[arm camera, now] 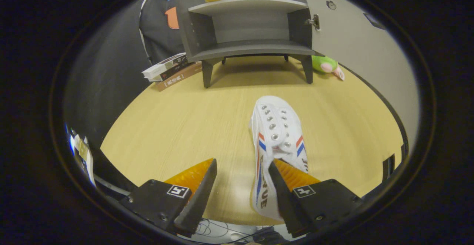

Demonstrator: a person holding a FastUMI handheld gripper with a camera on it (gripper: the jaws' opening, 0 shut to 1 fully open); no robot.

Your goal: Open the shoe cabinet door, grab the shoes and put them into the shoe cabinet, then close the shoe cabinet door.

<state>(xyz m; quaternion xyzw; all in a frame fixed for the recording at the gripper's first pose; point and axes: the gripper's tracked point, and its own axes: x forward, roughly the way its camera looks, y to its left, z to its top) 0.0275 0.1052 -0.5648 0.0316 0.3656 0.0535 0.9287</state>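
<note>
On table [177, 126], shoe [276, 134] overlaps spread tool's [242, 169] right finger.

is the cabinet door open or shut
Open: the door is swung aside, baring the cabinet shelves. The open gripper straddles the shoe edge.

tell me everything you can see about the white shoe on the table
The white shoe is a low canvas-looking sneaker with metal eyelets, red and blue side stripes and dark lettering near the heel. It lies on the wooden table, toe pointing toward the open shoe cabinet. The gripper is open; one finger sits over its heel opening, the other stands apart from it.
</note>
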